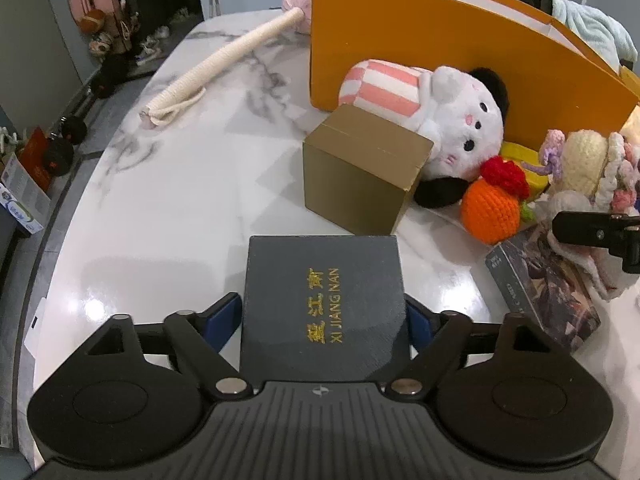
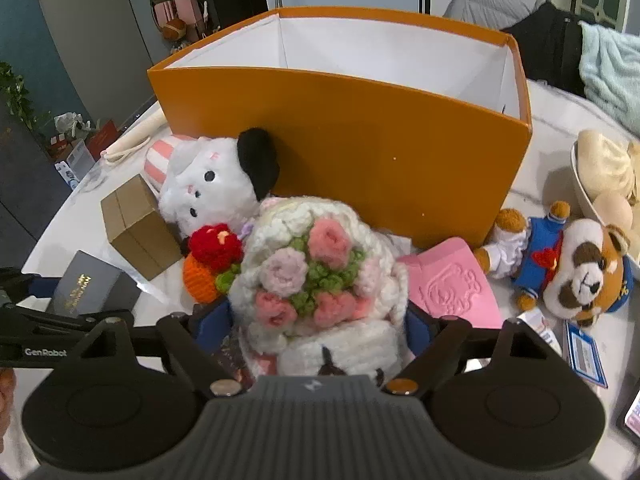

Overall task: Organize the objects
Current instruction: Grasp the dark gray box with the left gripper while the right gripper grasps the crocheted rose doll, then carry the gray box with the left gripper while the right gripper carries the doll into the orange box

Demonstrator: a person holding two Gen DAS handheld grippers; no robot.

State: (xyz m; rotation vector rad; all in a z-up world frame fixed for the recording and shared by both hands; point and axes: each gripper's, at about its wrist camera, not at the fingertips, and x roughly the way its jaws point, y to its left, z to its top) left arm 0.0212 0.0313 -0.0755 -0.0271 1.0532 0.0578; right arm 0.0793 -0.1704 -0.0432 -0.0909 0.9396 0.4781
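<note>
i have the left gripper (image 1: 325, 316) angled down at the marble table (image 1: 168, 200), and its jaws are clamped on the dark box with gold lettering (image 1: 324, 304), blue pads flat against both of its sides; the box sits squarely between the jaws and sticks out past their tips. just ahead of those jaws stands a small brown box (image 1: 360, 176), and beyond it lies a white plush with black ears (image 1: 456, 132) against the wall of the big orange box (image 1: 440, 52). off to the right of the jaws is an orange crochet fruit with a red top (image 1: 492, 208) and a printed card box (image 1: 548, 292). far ahead to the left lies a cream rope-wrapped stick (image 1: 224, 64)

the right gripper (image 2: 318, 320) has its jaws around the crochet flower bouquet (image 2: 316, 268), pads at its white sides; i cannot tell how firmly they press. the bouquet fills the space between the jaws and rises past them. straight ahead of it is the open orange box. right of the jaws lies a pink embossed pouch (image 2: 452, 280) and a plush in a blue outfit (image 2: 560, 264)
</note>
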